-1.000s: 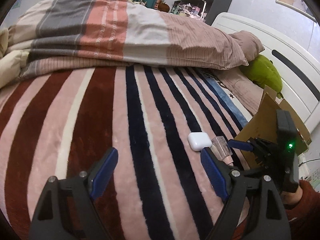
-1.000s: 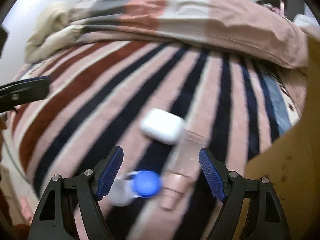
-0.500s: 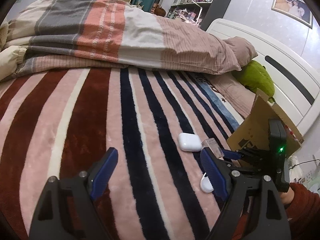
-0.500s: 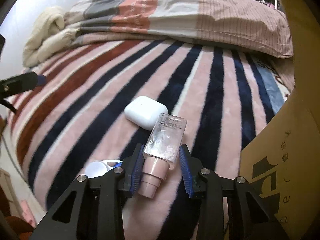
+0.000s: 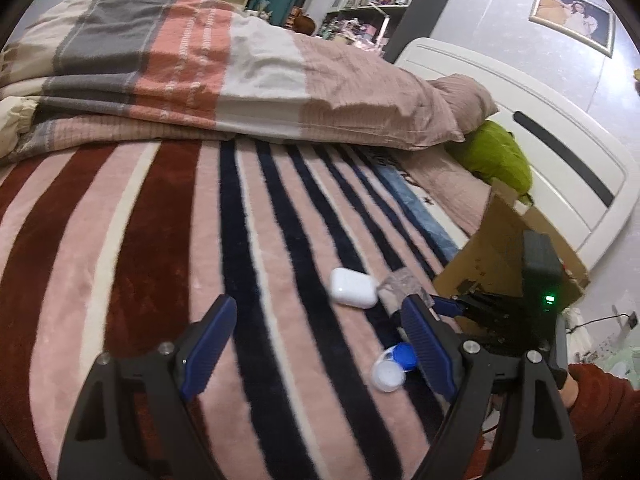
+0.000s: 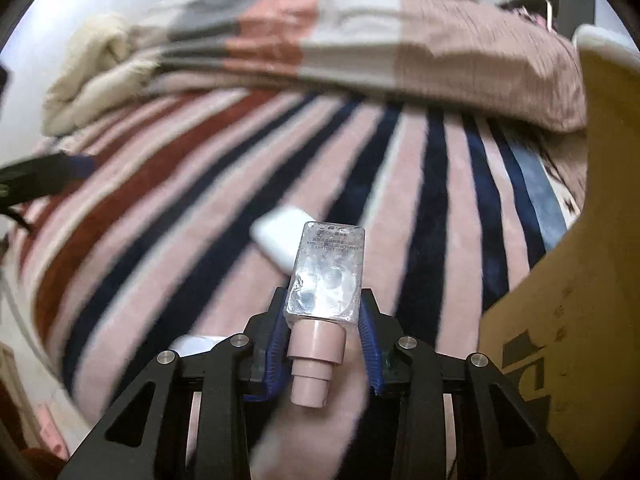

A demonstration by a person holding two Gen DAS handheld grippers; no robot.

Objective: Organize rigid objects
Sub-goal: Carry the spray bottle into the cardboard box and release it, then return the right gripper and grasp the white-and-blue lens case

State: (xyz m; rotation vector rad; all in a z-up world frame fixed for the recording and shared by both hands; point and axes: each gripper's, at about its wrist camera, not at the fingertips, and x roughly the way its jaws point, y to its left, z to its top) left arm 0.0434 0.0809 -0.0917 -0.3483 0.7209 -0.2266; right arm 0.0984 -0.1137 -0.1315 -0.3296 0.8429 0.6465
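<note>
My right gripper (image 6: 324,305) is shut on a small clear bottle (image 6: 328,272) with a pink cap that points back toward the camera, and holds it just above the striped blanket. The left wrist view shows the same bottle (image 5: 402,284) in the right gripper (image 5: 448,305), beside a cardboard box (image 5: 504,256). A white earbud case (image 5: 354,293) lies on the blanket just beyond the bottle. A blue and white lens case (image 5: 394,366) lies nearer, by my left gripper's right finger. My left gripper (image 5: 318,312) hangs open over the blanket with nothing between its fingers.
The cardboard box (image 6: 592,280) stands at the right edge of the bed. A folded duvet (image 5: 224,76) and a pillow (image 5: 460,92) lie across the far side. A green cushion (image 5: 498,156) rests against the white headboard (image 5: 560,160). A red sleeve (image 5: 600,408) shows at lower right.
My right gripper has closed on the clear bottle and raised it slightly off the blanket. The left wrist view has tipped down, so the lens case now shows.
</note>
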